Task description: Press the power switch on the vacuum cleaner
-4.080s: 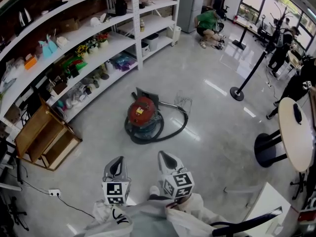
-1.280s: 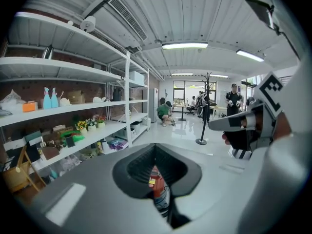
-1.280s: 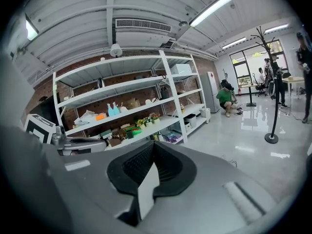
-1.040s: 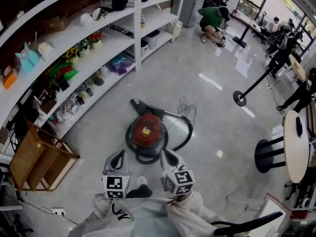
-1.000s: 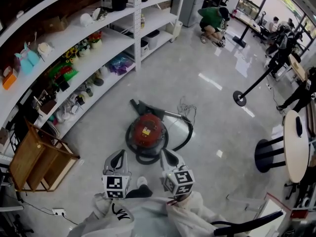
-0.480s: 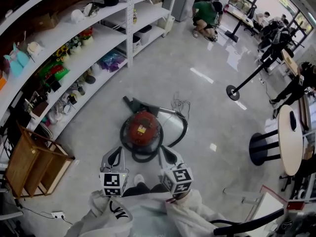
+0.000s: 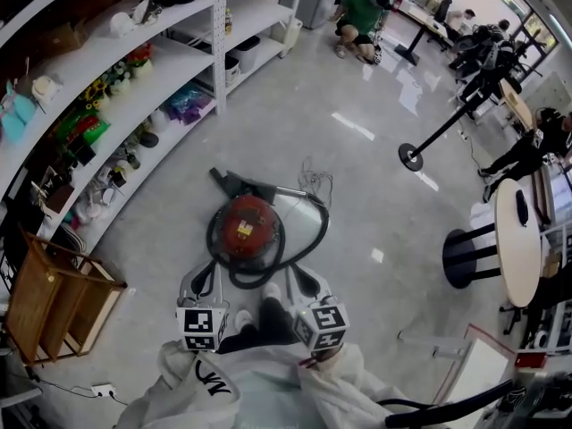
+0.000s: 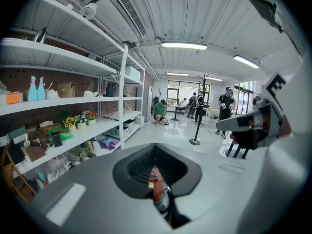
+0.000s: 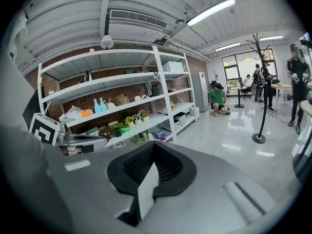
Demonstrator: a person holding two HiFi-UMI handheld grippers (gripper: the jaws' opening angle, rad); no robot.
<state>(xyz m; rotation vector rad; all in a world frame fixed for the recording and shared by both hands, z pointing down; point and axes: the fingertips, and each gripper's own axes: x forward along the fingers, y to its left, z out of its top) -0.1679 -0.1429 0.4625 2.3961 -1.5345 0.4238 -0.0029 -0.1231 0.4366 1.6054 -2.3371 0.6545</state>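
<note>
A round red vacuum cleaner [image 7: 246, 229] stands on the grey floor with its black hose [image 7: 308, 239] looped round it and a floor nozzle [image 7: 228, 180] behind. My left gripper [image 7: 206, 273] and right gripper [image 7: 298, 277] are held low, side by side, just short of the vacuum's near edge. Both are shut with nothing in them. Through the thin slit of the left gripper view a strip of the red vacuum cleaner [image 8: 156, 188] shows. The right gripper view shows only pale floor in its slit. The person's shoes [image 7: 268, 295] stand between the grippers.
Long white shelves [image 7: 134, 79] full of small goods run along the left. A wooden crate [image 7: 49, 298] lies at the lower left. A stanchion base [image 7: 411, 157], a black stool [image 7: 469, 257] and a round table [image 7: 520, 239] stand at the right. People [image 7: 357, 12] are far back.
The person has walked up to the vacuum cleaner, which now lies right in front of the two grippers. Both grippers have stayed shut and side by side.
</note>
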